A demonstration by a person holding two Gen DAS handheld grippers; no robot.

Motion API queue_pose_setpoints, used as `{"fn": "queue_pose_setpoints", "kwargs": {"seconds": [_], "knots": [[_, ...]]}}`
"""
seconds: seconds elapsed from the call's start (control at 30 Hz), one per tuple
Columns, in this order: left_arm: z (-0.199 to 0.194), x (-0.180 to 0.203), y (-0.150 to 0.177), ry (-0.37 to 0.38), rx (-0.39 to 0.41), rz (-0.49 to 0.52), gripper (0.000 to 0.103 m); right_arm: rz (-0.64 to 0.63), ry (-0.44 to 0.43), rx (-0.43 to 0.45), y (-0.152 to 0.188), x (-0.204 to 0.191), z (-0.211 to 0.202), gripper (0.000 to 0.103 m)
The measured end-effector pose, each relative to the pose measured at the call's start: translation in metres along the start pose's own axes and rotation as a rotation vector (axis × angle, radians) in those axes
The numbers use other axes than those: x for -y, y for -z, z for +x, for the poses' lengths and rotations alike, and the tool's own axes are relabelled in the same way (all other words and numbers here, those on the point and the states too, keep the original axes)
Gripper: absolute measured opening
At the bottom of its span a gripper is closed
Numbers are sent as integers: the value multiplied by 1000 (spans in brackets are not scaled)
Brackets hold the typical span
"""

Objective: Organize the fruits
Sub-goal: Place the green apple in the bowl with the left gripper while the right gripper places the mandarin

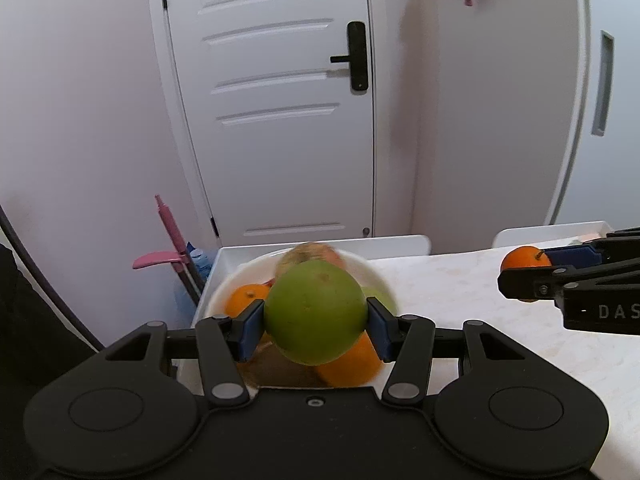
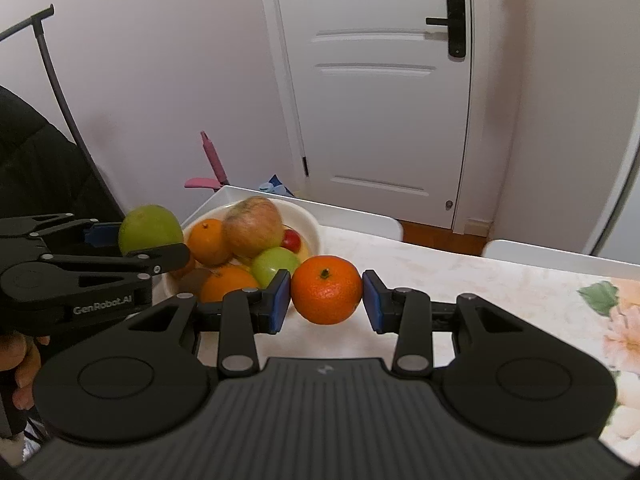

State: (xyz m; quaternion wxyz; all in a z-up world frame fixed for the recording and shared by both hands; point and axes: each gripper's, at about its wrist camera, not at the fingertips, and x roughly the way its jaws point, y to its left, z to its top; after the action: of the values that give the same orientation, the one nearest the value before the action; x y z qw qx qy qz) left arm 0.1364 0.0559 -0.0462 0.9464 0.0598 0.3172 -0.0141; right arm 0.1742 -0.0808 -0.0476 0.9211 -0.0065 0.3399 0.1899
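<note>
My left gripper (image 1: pixel 315 322) is shut on a green apple (image 1: pixel 316 312) and holds it above the white fruit bowl (image 1: pixel 374 270). It also shows in the right wrist view (image 2: pixel 136 240) with the green apple (image 2: pixel 150 228). My right gripper (image 2: pixel 326 296) is shut on an orange tangerine (image 2: pixel 326 289) above the table, right of the bowl (image 2: pixel 310 222). The tangerine also shows in the left wrist view (image 1: pixel 524 260). The bowl holds oranges (image 2: pixel 208 240), a large reddish apple (image 2: pixel 253 226), a second green apple (image 2: pixel 276 264) and a small red fruit (image 2: pixel 292 240).
The table (image 2: pixel 460 288) has a pale cloth with a flower print at the right. White chair backs (image 2: pixel 360 216) stand at its far edge. A white door (image 2: pixel 380 80) and a pink tool (image 2: pixel 212 160) are behind.
</note>
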Motion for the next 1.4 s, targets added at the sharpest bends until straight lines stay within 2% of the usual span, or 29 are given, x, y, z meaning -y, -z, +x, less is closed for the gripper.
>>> {"fn": "queue_pose_setpoints", "kwargs": {"seconds": [0.23, 0.63, 0.67, 0.7, 0.77, 1.13, 1.4], "knots": [[32, -34, 3, 43, -27, 31, 57, 21, 25, -16, -5, -28, 27, 54], [76, -53, 7, 119, -82, 49, 58, 55, 78, -25, -9, -40, 53, 54], [77, -54, 7, 123, -81, 44, 59, 56, 81, -25, -9, -40, 53, 54], [76, -56, 6, 125, -69, 40, 71, 57, 85, -25, -9, -40, 53, 54], [72, -59, 4, 123, -44, 31, 87, 58, 89, -25, -11, -39, 53, 54], [46, -74, 9, 85, -23, 13, 88, 40, 56, -38, -18, -42, 56, 54], [34, -77, 16, 60, -27, -5, 88, 12, -20, -47, -22, -49, 77, 54]]}}
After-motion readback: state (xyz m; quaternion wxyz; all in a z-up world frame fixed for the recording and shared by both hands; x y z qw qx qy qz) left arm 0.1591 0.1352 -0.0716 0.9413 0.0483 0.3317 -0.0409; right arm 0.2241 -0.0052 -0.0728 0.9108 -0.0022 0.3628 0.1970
